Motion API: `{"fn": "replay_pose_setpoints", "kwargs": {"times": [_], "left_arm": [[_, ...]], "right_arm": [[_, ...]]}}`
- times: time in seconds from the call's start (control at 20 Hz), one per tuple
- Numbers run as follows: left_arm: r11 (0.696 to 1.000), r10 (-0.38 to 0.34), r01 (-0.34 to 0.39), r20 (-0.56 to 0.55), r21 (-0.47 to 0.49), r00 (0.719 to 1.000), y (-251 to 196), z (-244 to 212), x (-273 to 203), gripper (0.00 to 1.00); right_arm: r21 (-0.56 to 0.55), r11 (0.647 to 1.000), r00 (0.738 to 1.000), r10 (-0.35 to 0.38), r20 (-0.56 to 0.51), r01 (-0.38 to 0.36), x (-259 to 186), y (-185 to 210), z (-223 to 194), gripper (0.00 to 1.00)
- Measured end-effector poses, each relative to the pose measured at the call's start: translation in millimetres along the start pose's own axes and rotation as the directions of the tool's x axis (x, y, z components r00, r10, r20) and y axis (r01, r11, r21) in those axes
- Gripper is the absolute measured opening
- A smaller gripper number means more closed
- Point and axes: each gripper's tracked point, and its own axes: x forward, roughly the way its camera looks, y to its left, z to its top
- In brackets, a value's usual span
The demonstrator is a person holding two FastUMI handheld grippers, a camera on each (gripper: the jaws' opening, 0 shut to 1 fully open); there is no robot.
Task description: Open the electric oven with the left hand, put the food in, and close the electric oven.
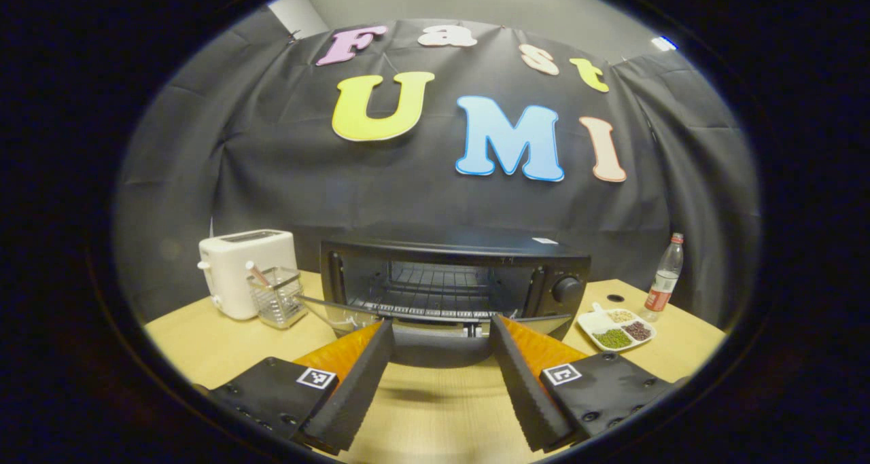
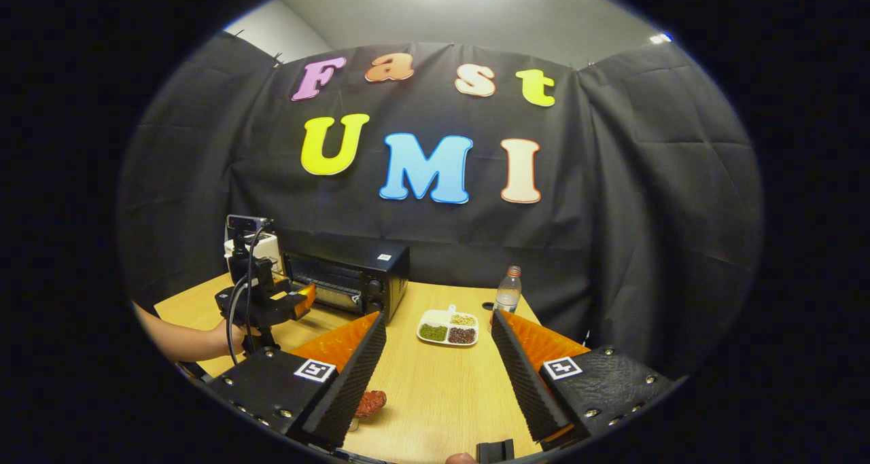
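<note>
Left gripper (image 1: 440,325): fingers spread, empty, at the oven (image 1: 454,280) door, which hangs open at 12 o'clock. Toaster (image 1: 246,271) and utensil rack (image 1: 275,297) at 10; divided dish (image 1: 616,328) and bottle (image 1: 665,278) at 2. Right gripper (image 2: 438,328): fingers apart; red food (image 2: 370,403) at 7 on table (image 2: 435,389).

Table (image 1: 435,409): lying across the lower frame.
Standing on it: toaster (image 1: 245,267) at left, electric oven (image 1: 452,280) centre, sectioned dish (image 1: 617,328) and bottle (image 1: 665,278) right.
Lying on it: food (image 2: 371,403) at lower centre of the right gripper view.

No readable text. Square coded marker (image 1: 317,378) sat on left gripper (image 1: 440,328); small white sticker (image 1: 544,240) on oven (image 1: 454,282) top, bottle (image 1: 665,280) label illegible.
</note>
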Motion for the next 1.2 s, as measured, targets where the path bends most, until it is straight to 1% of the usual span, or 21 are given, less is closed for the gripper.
{"fn": "replay_pose_setpoints", "kwargs": {"times": [0.05,0.2,0.35,0.4,0.5,0.55,0.6,0.65,0.7,0.75,0.8,0.9,0.95,1.0,1.05,1.1,1.2], "left_arm": [[1.000,-0.004,0.004,-0.015,-0.029,1.000,1,-9,-4,0.94],[0.997,-0.020,0.018,-0.036,-0.069,0.999,3,-29,-13,0.99],[0.999,-0.025,0.022,-0.069,-0.045,0.997,4,-46,-15,0.99],[0.999,-0.020,0.017,-0.088,-0.037,0.996,5,-58,-21,0.95],[0.999,0.022,-0.025,-0.142,-0.019,0.990,16,-79,-28,0.99],[0.999,0.044,-0.048,-0.159,-0.022,0.986,24,-85,-29,0.92],[0.997,0.059,-0.066,-0.166,-0.033,0.984,30,-87,-33,0.99],[0.996,0.069,-0.076,-0.168,-0.036,0.983,35,-86,-34,0.95],[0.996,0.073,-0.079,-0.171,-0.030,0.983,37,-85,-37,0.95],[0.997,0.072,-0.077,-0.174,-0.024,0.982,38,-84,-42,0.99],[0.997,0.068,-0.073,-0.180,-0.019,0.981,38,-81,-49,0.95],[0.999,0.051,-0.053,-0.158,-0.007,0.986,34,-62,-73,0.95],[0.999,0.043,-0.043,-0.141,0.007,0.989,30,-49,-88,0.92],[0.999,0.036,-0.034,-0.126,0.023,0.991,28,-37,-104,0.95],[0.999,0.028,-0.024,-0.109,0.033,0.994,24,-23,-120,0.95],[0.999,0.021,-0.017,-0.088,0.042,0.996,21,-8,-140,0.99],[0.998,0.014,-0.011,-0.049,0.055,0.999,17,23,-173,0.99]], "right_arm": [[-0.010,1.000,1.000,0.016,-0.005,-0.016,2,5,0,0.95],[-0.027,0.998,0.999,0.050,-0.020,-0.051,5,15,-4,0.95],[-0.030,0.997,0.997,0.064,-0.036,-0.065,6,20,-10,0.95],[-0.032,0.997,0.997,0.067,-0.041,-0.069,6,22,-12,0.95],[-0.037,0.996,0.996,0.074,-0.045,-0.075,4,25,-13,0.95],[-0.039,0.996,0.996,0.077,-0.043,-0.079,3,26,-13,0.95],[-0.042,0.996,0.996,0.079,-0.042,-0.081,2,27,-13,0.95],[-0.040,0.996,0.996,0.081,-0.041,-0.082,1,27,-14,0.95],[-0.033,0.996,0.996,0.083,-0.040,-0.085,2,28,-15,0.95],[-0.020,0.996,0.996,0.087,-0.038,-0.087,1,29,-15,0.95],[-0.005,0.996,0.995,0.092,-0.035,-0.092,2,30,-16,0.95],[0.030,0.993,0.992,0.116,-0.040,-0.115,5,36,-21,0.95],[0.049,0.990,0.989,0.138,-0.046,-0.135,7,41,-26,0.95],[0.066,0.986,0.985,0.159,-0.061,-0.155,10,46,-33,0.95],[0.083,0.981,0.981,0.180,-0.074,-0.174,13,48,-41,0.95],[0.101,0.977,0.976,0.198,-0.087,-0.189,15,52,-48,0.95],[0.134,0.967,0.965,0.233,-0.122,-0.216,21,57,-66,0.95]]}}
